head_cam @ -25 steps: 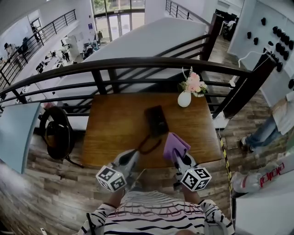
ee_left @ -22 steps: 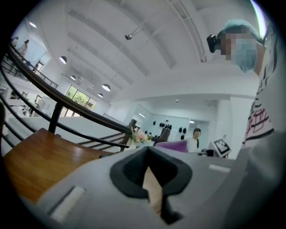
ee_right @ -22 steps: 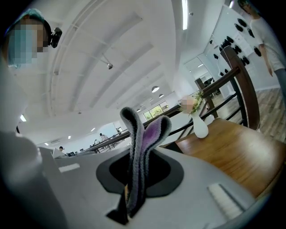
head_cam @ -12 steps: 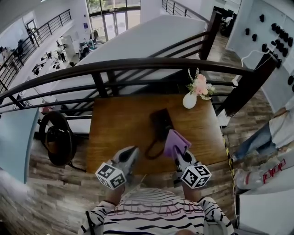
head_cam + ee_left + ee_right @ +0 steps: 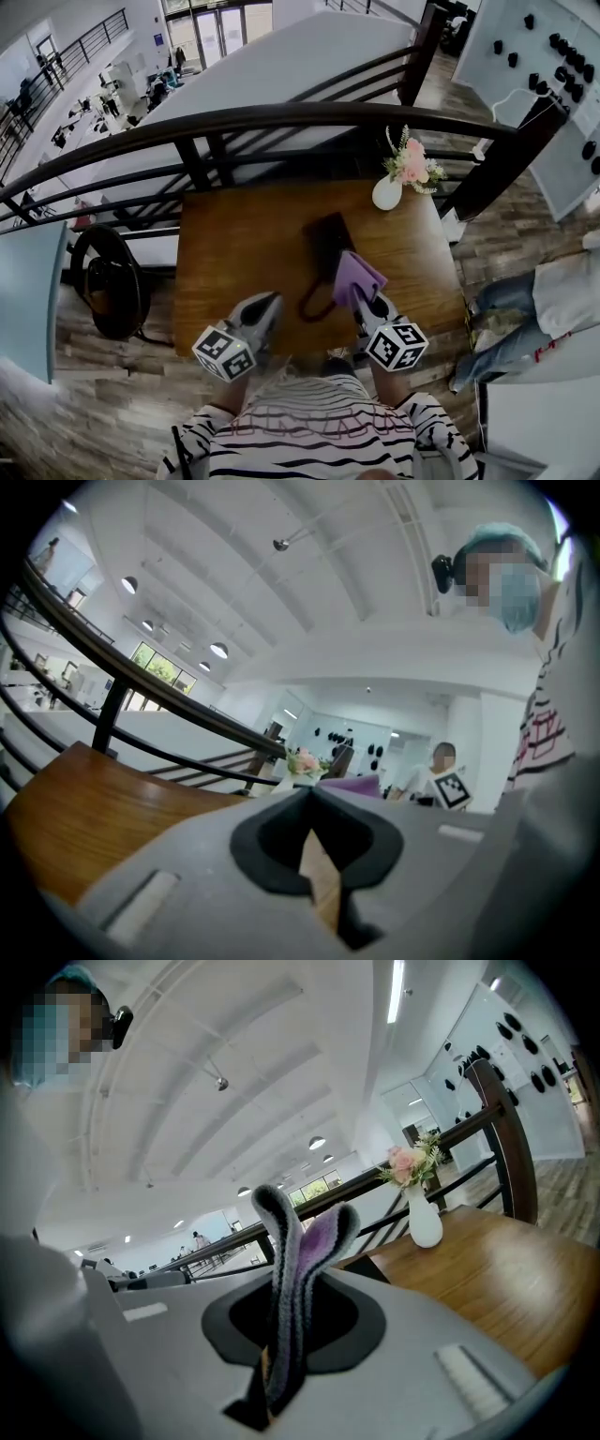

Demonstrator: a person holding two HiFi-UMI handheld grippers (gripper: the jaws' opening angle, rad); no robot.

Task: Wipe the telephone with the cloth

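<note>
Right hand-held gripper (image 5: 358, 294) is clamped on a purple cloth (image 5: 357, 276). In the right gripper view the folded cloth (image 5: 298, 1241) stands up out of the closed jaws of that hand-held gripper (image 5: 292, 1283), grey edges with purple inside. In the head view the cloth's far edge overlaps the near right corner of the black telephone (image 5: 326, 234); actual contact can't be confirmed.

The telephone lies flat around the middle of the wooden surface (image 5: 234, 253), slightly right of centre. Its dark cord (image 5: 313, 302) loops toward the near edge, between the two hand-held grippers.

Left hand-held gripper (image 5: 271, 303) hovers over the near edge of the surface, left of the cord loop and apart from the telephone. In the left gripper view its jaws (image 5: 309, 795) are together at the tips with nothing between them — only wood shows through the slit behind.

A white vase (image 5: 385, 194) with pink flowers (image 5: 412, 165) stands upright at the far right corner of the surface, well apart from the telephone; it also shows in the right gripper view (image 5: 425, 1223). A dark railing (image 5: 281, 120) runs behind the surface. A dark bag (image 5: 112, 281) sits on the floor to the left — details unclear. A person's legs in jeans (image 5: 502, 319) show at the right.
</note>
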